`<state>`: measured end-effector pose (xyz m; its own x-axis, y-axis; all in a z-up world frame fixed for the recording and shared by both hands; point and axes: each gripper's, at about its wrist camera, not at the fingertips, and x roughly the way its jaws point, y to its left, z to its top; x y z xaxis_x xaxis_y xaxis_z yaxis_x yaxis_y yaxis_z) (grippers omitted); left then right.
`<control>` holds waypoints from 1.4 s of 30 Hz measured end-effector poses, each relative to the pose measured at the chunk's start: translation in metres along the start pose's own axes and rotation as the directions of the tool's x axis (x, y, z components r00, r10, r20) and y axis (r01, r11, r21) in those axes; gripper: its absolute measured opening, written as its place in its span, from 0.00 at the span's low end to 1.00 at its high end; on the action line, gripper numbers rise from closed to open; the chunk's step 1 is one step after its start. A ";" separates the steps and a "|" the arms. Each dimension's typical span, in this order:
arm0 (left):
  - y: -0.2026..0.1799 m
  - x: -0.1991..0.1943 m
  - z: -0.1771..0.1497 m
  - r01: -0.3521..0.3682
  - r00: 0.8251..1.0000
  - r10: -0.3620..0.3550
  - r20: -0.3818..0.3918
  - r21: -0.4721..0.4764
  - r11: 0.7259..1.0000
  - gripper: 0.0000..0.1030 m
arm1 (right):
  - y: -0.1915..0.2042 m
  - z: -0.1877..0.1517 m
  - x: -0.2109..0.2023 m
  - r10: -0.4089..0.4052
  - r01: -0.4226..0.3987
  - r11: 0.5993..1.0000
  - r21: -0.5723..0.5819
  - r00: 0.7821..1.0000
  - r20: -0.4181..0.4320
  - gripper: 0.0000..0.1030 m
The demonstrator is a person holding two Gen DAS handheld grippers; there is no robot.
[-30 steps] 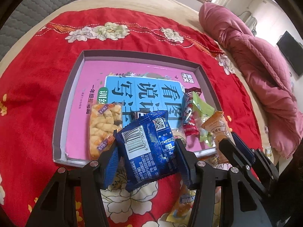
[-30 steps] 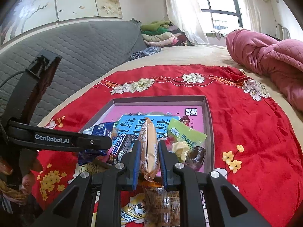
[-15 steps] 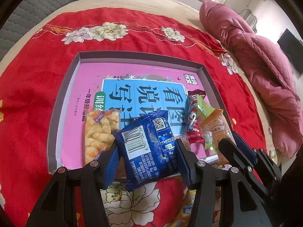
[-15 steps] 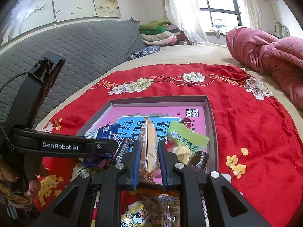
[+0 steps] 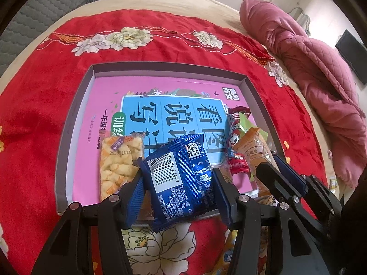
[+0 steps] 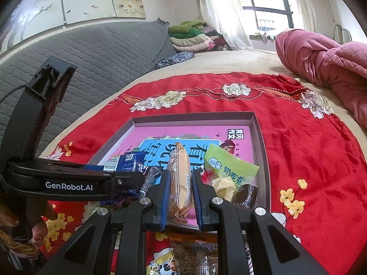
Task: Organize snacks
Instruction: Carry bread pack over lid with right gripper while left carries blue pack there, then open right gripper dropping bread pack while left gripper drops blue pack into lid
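My left gripper [image 5: 177, 178] is shut on a blue snack packet [image 5: 181, 178] and holds it over the near edge of a grey-rimmed tray [image 5: 165, 66] with a pink and blue bottom. My right gripper [image 6: 180, 183] is shut on an orange snack bar [image 6: 180, 178], held upright over the tray's [image 6: 195, 115] near right part. In the tray lie a yellow puffed-snack bag [image 5: 119, 160], a red wrapped candy [image 5: 236, 144], and a green packet [image 6: 229, 167]. The right gripper and its orange bar [image 5: 254, 153] show at the right of the left wrist view.
The tray sits on a red flowered cloth [image 5: 34, 119] on a bed. Loose snack packets [image 6: 192, 254] lie on the cloth in front of the tray. A pink quilt [image 5: 321, 73] lies at the right. A grey padded headboard [image 6: 91, 52] stands at the left.
Both grippers have moved forward over the tray with their snacks held. The tray now appears closer in both views.
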<state>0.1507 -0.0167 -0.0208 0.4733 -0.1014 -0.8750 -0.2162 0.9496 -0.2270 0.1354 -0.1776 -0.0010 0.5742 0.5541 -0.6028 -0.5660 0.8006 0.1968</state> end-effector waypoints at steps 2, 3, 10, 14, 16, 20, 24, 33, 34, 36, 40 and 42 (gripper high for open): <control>0.000 0.000 0.000 0.000 1.000 0.000 -0.001 0.001 1.000 0.56 | -0.001 0.000 0.001 0.002 -0.002 1.000 0.003 1.000 -0.002 0.18; 0.000 0.000 0.000 0.000 1.000 0.000 -0.001 0.001 1.000 0.56 | -0.001 0.000 0.002 0.004 -0.004 1.000 0.005 1.000 -0.002 0.18; -0.002 0.002 0.002 -0.002 1.000 0.002 -0.006 0.008 1.000 0.56 | -0.004 0.001 0.006 0.007 -0.007 1.000 0.014 1.000 -0.006 0.18; -0.002 0.004 0.002 0.003 1.000 -0.003 -0.007 0.006 1.000 0.56 | -0.006 0.001 0.010 0.004 -0.004 1.000 0.025 1.000 -0.013 0.18; -0.002 0.005 0.002 0.007 1.000 -0.007 -0.009 0.004 1.000 0.56 | -0.007 0.000 0.012 -0.001 0.001 1.000 0.027 1.000 -0.019 0.18; -0.004 0.006 0.002 0.013 1.000 -0.013 -0.008 0.008 1.000 0.56 | -0.008 -0.001 0.015 -0.008 0.009 1.000 0.030 0.999 -0.032 0.18; -0.006 0.006 0.002 0.023 1.000 -0.023 -0.007 0.004 1.000 0.56 | -0.008 -0.002 0.017 -0.016 0.017 0.999 0.034 0.999 -0.040 0.18; -0.004 0.005 0.002 0.035 0.999 -0.035 -0.010 -0.009 0.999 0.56 | -0.012 -0.002 0.014 -0.026 0.028 0.998 0.051 0.999 -0.032 0.25; -0.004 0.005 0.002 0.038 0.999 -0.038 -0.011 -0.010 0.999 0.56 | -0.012 -0.002 0.013 -0.030 0.032 0.998 0.053 0.999 -0.030 0.26; -0.003 0.005 0.002 0.039 0.999 -0.039 -0.012 -0.014 0.999 0.56 | -0.013 -0.001 0.012 -0.032 0.034 0.998 0.055 0.999 -0.024 0.31; -0.003 0.004 0.003 0.038 0.999 -0.038 -0.012 -0.016 0.999 0.56 | -0.015 -0.001 0.010 -0.038 0.039 0.997 0.067 0.999 -0.017 0.37; -0.003 0.004 0.003 0.039 0.999 -0.039 -0.012 -0.017 0.999 0.57 | -0.016 0.000 0.008 -0.041 0.042 0.997 0.071 0.999 -0.013 0.37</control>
<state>0.1559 -0.0185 -0.0222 0.4712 -0.1416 -0.8706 -0.2121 0.9399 -0.2677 0.1492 -0.1860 -0.0091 0.5894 0.5176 -0.6203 -0.4981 0.8373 0.2254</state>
